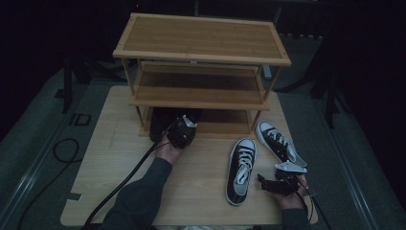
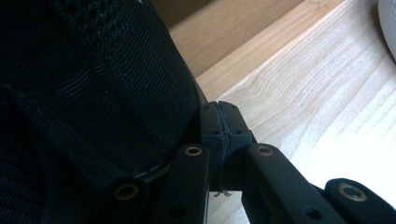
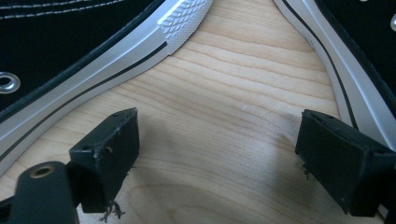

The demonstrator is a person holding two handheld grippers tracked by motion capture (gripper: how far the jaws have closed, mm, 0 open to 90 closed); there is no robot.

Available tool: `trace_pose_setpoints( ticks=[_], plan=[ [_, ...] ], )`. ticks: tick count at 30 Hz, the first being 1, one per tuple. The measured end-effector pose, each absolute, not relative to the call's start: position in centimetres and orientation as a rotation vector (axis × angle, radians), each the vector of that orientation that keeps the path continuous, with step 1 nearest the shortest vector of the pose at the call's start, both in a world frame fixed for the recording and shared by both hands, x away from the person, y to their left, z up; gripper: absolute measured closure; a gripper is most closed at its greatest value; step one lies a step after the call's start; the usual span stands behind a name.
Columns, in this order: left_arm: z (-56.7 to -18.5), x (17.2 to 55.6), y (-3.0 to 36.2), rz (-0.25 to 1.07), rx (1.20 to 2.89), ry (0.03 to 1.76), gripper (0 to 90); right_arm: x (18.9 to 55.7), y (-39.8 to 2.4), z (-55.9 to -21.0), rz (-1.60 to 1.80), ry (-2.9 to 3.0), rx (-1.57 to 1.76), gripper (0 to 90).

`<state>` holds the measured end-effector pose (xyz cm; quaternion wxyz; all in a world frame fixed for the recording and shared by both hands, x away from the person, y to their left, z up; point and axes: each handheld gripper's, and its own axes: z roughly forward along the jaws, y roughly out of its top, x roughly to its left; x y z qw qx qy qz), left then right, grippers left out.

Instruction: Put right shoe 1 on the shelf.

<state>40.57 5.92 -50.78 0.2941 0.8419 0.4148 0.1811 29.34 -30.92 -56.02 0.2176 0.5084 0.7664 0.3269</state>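
Jaws of the left gripper (image 2: 223, 128) are clenched empty beside a black mesh shoe (image 2: 84, 88); the right gripper (image 3: 219, 154) hangs released between two black-and-white canvas sneakers (image 1: 241, 170).

Light wooden desk (image 1: 119, 191) carrying a shoe rack and shoes

A three-tier bamboo shoe rack (image 1: 201, 40) stands at the desk's far side, just beyond the left tool (image 1: 183, 130). On the rack's lowest shelf (image 1: 225, 125), right against that tool's closed tips, sits a black mesh shoe (image 2: 93, 93). Two black-and-white sneakers lie on the bare desk top: one sneaker (image 1: 241, 170) just left of the right tool (image 1: 273, 184), the other sneaker (image 1: 277, 141) just beyond it, angled, its toe near the rack's foot.
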Motion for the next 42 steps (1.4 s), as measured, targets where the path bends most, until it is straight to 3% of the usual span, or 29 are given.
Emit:
trace_pose_setpoints(
  ticks=[4,16,21,24,33,42],
  plan=[
    [-50.9,40.3,5.0,0.467,2.234,1.075,81.0,29.3,-30.9,-56.0,0.905,2.123,1.407,13.4],
    [-53.0,41.2,0.3,0.517,2.204,1.035,72.4,29.4,-30.9,-56.0,0.906,2.124,1.406,13.4],
    [-53.6,42.4,-0.8,0.574,2.175,1.076,78.3,29.4,-30.9,-56.0,0.906,2.124,1.406,13.4],
    [-53.9,43.0,-0.7,0.571,2.142,1.105,90.0,29.4,-30.9,-56.0,0.906,2.123,1.406,13.4],
    [-54.6,44.7,0.1,0.522,2.066,1.192,89.9,29.3,-30.9,-56.0,0.905,2.122,1.406,13.6],
    [-54.9,45.1,-0.9,0.541,2.069,1.165,88.8,29.3,-30.9,-56.0,0.904,2.120,1.407,13.7]
  ],
)
